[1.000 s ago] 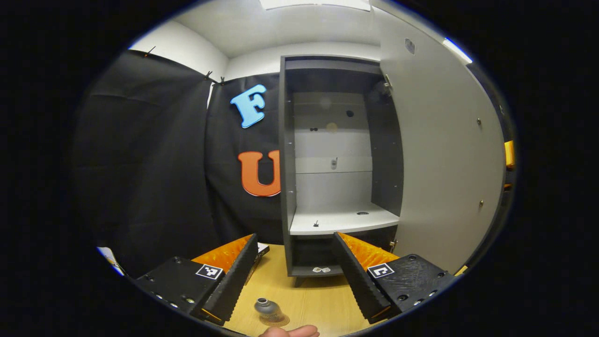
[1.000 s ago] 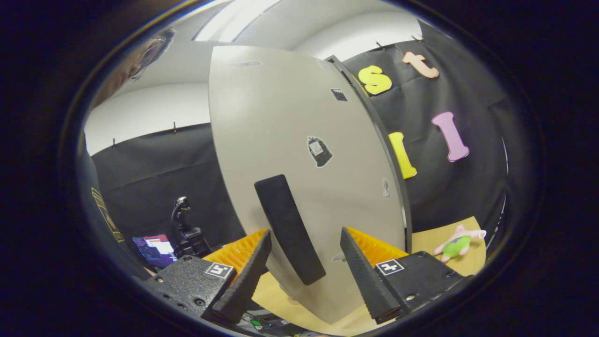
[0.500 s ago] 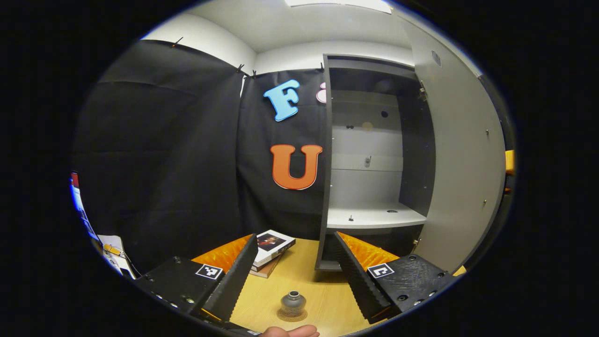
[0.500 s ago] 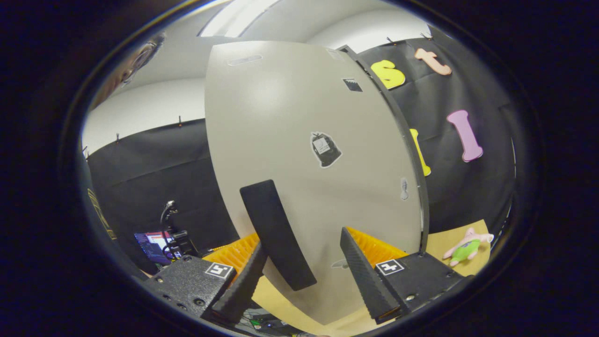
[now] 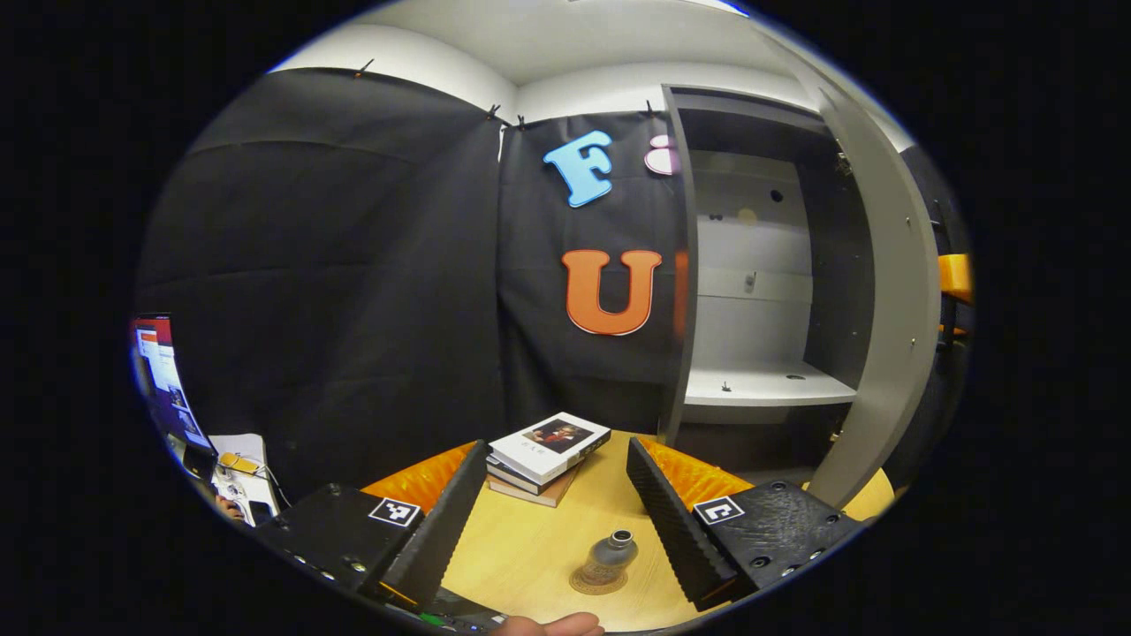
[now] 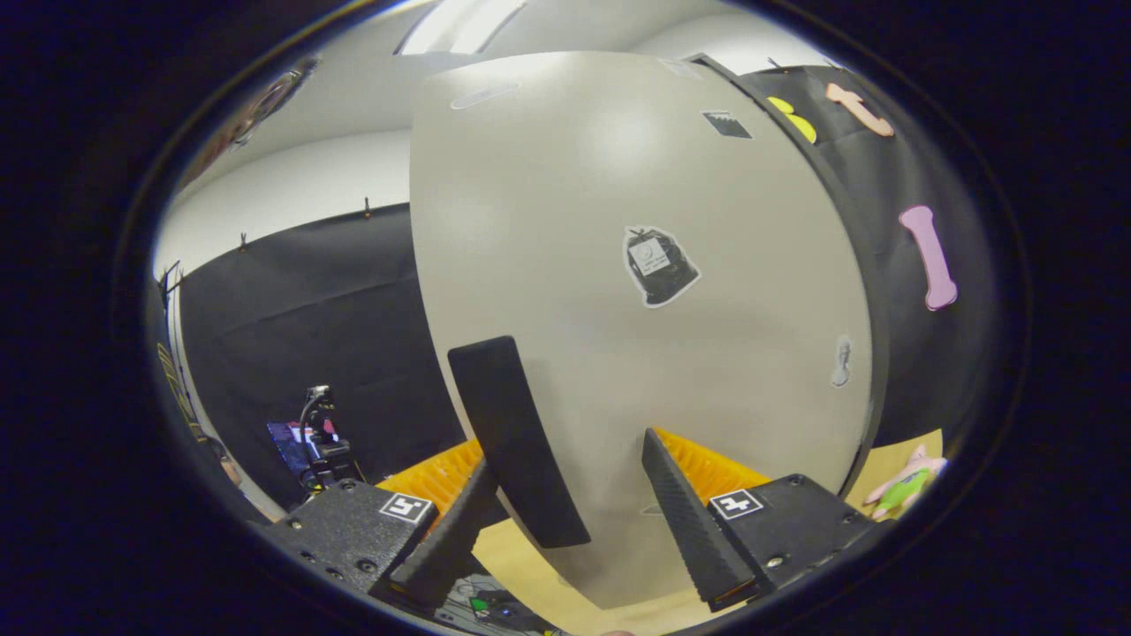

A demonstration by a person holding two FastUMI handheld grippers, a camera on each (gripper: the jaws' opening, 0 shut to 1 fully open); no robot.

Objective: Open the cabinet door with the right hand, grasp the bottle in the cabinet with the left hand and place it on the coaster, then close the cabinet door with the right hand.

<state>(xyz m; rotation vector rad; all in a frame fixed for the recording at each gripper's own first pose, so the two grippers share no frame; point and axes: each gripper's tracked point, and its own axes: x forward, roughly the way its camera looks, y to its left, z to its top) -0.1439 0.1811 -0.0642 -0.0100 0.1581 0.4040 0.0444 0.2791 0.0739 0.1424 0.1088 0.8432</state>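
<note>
Left gripper view: left hand-held gripper [image 5: 552, 521] is spread wide and empty; the bottle [image 5: 608, 556] stands upright on the coaster [image 5: 598, 582] on the table [image 5: 530, 548] at 6 o'clock, cabinet [image 5: 760, 283] at 2 o'clock with a bare shelf [image 5: 764, 387]. The bottle looks small, rigid, probably light and smooth, so best gripped on the body below the neck. Right gripper view: right hand-held gripper [image 6: 574, 521] is released, the door [image 6: 636, 291] edge between its fingers; the door looks stiff and light, best held by the dark handle [image 6: 517, 442] at 7 o'clock or pushed flat.
</note>
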